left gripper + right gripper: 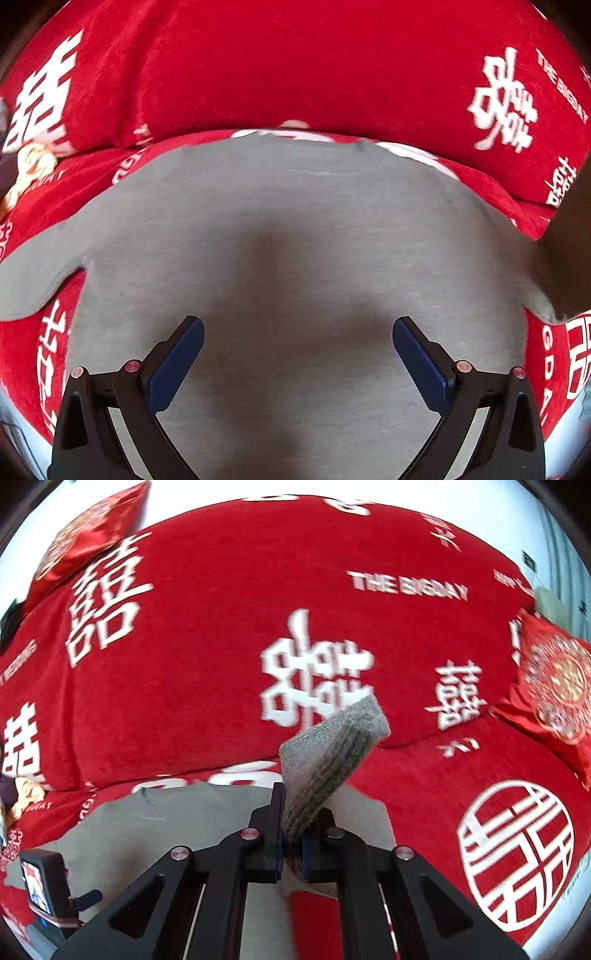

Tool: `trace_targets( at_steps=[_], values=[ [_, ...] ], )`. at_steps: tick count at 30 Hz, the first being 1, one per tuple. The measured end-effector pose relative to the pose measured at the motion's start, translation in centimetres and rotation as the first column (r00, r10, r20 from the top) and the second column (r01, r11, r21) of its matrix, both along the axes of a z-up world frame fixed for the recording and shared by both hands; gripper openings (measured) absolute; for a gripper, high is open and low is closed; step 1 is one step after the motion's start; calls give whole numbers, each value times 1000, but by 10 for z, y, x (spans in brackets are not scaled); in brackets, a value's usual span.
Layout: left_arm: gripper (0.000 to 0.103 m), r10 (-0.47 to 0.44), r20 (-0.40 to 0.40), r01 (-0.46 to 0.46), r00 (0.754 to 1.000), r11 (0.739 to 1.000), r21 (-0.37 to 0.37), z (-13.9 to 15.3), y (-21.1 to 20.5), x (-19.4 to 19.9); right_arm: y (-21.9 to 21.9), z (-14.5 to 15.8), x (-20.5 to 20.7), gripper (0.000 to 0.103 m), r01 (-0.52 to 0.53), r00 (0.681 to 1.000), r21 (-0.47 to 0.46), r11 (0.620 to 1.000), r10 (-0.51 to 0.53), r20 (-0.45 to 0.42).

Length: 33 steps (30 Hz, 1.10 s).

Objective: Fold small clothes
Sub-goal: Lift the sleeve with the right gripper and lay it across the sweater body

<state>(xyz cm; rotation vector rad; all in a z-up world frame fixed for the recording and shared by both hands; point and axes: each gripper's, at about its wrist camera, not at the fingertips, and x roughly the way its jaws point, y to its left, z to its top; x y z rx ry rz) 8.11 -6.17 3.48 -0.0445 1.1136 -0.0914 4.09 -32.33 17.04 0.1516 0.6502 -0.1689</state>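
A small grey garment (295, 229) lies spread flat on a red sofa cover, its sleeves reaching left and right. My left gripper (298, 332) is open and empty, hovering over the middle of the garment's body. My right gripper (291, 834) is shut on the grey ribbed cuff (332, 749) of the garment's sleeve, which sticks up between the fingers above the sofa seat. The rest of the garment (177, 812) lies flat to the left in the right wrist view. The left gripper's camera body (42, 886) shows at the lower left there.
The red sofa cover (221, 627) with white characters spans the seat and backrest. Red embroidered cushions sit at the upper left (88, 535) and at the right (554, 686). A small doll-like object (29, 166) lies on the seat at far left.
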Motion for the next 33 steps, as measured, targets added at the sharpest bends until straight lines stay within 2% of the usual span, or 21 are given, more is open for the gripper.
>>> trace_targets(
  at_steps=[9,17,33],
  values=[
    [102,80,-8,-80,997,997,-21,-7,60,-5,77,-3,22,7,-93,995,-27,995,92,-24],
    [102,112,5,-112,994,993,-30,-5,87,-14,137,-5,34,7,-159,987,-57,986,157,-33],
    [102,199,15,-198,980,979,-47,-1,155,-30,250,-46,57,7,-296,951,-64,953,288,-111]
  ],
)
